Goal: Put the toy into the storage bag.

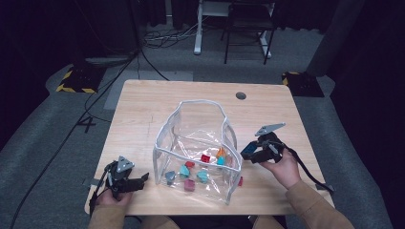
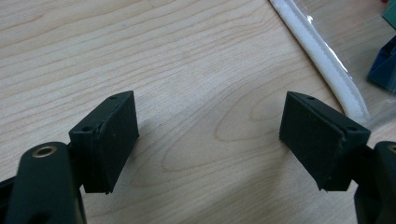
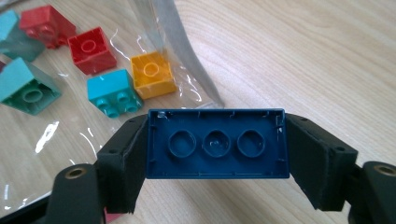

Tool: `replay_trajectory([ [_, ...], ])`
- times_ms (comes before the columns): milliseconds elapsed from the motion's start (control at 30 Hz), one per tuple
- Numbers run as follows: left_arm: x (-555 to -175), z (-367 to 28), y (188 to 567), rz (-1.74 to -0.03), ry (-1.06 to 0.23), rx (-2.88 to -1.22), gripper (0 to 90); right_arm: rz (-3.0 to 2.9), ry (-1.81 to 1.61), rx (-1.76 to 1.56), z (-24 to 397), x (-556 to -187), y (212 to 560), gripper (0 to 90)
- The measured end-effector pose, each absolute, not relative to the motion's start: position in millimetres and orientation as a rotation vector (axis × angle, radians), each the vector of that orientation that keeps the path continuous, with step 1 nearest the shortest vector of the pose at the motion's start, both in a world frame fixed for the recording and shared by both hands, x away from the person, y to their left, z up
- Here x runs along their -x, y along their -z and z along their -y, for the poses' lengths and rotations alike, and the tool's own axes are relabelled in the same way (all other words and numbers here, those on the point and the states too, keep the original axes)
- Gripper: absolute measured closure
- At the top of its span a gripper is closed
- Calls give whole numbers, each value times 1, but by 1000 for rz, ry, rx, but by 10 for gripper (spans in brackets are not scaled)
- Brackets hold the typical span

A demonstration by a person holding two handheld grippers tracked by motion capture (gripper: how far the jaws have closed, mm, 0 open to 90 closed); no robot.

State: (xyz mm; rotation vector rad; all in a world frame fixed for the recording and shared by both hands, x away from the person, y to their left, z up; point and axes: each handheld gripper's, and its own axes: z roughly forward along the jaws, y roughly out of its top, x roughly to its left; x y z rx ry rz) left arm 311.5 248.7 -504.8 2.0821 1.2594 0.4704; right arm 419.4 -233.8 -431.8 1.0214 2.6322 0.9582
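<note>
While the left gripper is rested spread and empty on the table, the clear bag is seen midway with about eight small bricks inside; at right, one dark blue brick, judged light, rigid and slippery, is clamped endwise by the right gripper

High view: fixed overhead, facing forward and down across the whole table. Left gripper view: close above bare wood, the clear bag's white edge at upper right. Right gripper view: close, facing the blocks in the bag. All three share the bag.
</note>
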Motion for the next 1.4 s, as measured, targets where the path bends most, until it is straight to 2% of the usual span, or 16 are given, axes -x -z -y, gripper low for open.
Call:
replay_trajectory([
  [900, -311, -249, 505, -1259, -470, -2083, 199, -2505, -1210, -849, 237, -398, 341, 272],
  [1400, -311, -249, 505, -1259, -470, -2083, 199, -2462, -1325, -770, 228, -398, 308, 272],
])
